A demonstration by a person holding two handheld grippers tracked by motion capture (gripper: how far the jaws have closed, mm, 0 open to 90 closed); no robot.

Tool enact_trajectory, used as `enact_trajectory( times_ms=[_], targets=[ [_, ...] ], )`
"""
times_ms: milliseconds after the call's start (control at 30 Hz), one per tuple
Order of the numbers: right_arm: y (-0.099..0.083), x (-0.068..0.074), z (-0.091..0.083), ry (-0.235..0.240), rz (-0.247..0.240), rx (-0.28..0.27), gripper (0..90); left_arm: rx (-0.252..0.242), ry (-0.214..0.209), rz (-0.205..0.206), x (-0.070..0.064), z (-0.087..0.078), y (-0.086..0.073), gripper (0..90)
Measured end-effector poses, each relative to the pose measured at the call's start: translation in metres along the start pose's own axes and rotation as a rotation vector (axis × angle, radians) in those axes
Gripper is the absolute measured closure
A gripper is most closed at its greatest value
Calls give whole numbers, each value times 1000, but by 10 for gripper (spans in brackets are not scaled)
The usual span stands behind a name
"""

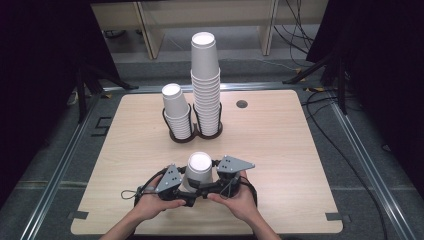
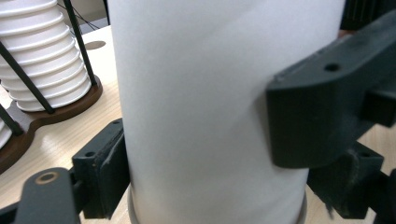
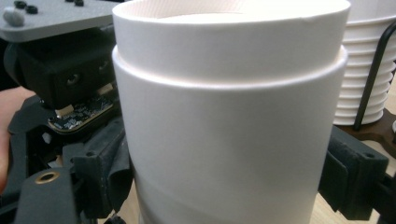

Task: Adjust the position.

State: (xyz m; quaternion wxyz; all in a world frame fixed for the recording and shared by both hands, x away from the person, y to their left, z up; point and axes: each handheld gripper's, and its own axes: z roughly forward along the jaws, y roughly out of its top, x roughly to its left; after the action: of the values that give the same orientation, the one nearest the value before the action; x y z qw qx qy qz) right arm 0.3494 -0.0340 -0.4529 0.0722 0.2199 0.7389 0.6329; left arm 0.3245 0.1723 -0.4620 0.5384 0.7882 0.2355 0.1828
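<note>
Here, near the front edge of the tabletop (image 1: 280,200), both hands bring their grippers together around a pair of nested paper cups (image 1: 198,172) standing upside down. The right gripper view shows the seam where the outer cup's rim sits below the inner cup's top, so I judge two cups are stuck together there. The left gripper (image 1: 176,187) pinches the cups low on the wall, its jaws pressed against either side of the white paper. The right gripper (image 1: 216,184) clamps the cups likewise from the opposite side.

The separating does not look done yet: the cups sit one inside the other, and neither has been lifted clear.

Farther back, toward the middle of the tabletop, a dark two-ring cup holder (image 1: 194,131) carries a short stack of cups (image 1: 176,111) and, just beside it, a tall stack of cups (image 1: 205,82). The gripped cups probably go onto these stacks, with both stacks well apart from the grippers.
</note>
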Motion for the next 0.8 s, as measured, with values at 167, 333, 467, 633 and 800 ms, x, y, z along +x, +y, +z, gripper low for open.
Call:
enact_trajectory(
  times_ms=[167, 333, 467, 633, 800],
  targets=[
    [0, 0, -1, 8, 29, 11, 151, 8, 4, 4, 0, -1, 2, 172],
    [1, 0, 0, 7, 44, 16, 140, 9, 9, -3, -1, -1, 2, 186],
    [2, 0, -1, 3, 45, 23, 130, 17, 12, -4, 2, -2, 2, 195],
    [5, -1, -5, 0, 62, 6, 115, 5, 27, -10, 5, -5, 2, 198],
    [7, -4, -12, -8, 43, -8, 116, 12, 30, -7, 9, -8, 5, 203]
  ],
)
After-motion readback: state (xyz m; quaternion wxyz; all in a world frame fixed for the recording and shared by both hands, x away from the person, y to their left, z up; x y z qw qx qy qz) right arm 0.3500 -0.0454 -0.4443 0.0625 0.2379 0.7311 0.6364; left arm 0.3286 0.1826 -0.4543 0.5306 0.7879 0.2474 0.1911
